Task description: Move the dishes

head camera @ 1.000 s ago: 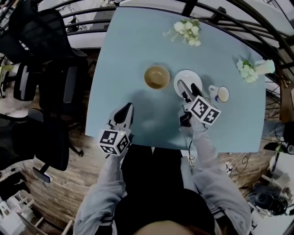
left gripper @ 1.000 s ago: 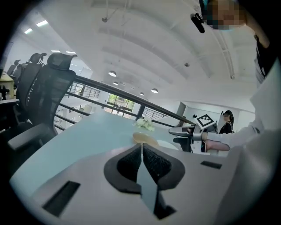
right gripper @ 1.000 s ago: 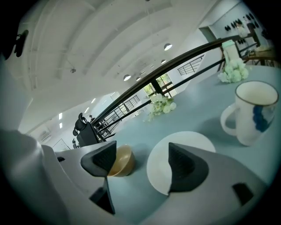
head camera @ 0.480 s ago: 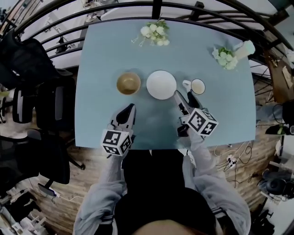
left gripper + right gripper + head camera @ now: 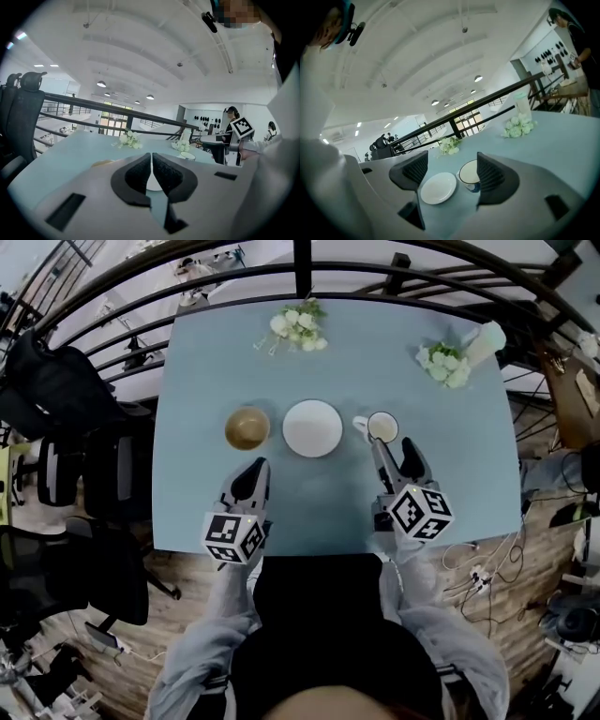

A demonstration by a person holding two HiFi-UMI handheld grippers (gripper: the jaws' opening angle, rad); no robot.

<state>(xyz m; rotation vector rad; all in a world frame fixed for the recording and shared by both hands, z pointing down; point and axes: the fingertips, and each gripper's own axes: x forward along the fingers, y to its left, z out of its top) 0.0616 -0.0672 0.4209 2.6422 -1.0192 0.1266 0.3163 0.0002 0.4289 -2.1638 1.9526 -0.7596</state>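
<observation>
Pale blue table carries a row at centre: brown bowl, white plate, mug. Below the bowl, the left gripper has its jaws together, empty. Just below the mug, the right gripper has its jaws apart, lately closing, with nothing between them.

Colours on my light blue table

I see a tan-brown bowl, a plain white plate and a white cup with a dark blue rim. The flower bunch and the second bunch are white with green. The floor is brown wood planks and the office chairs are black.
</observation>
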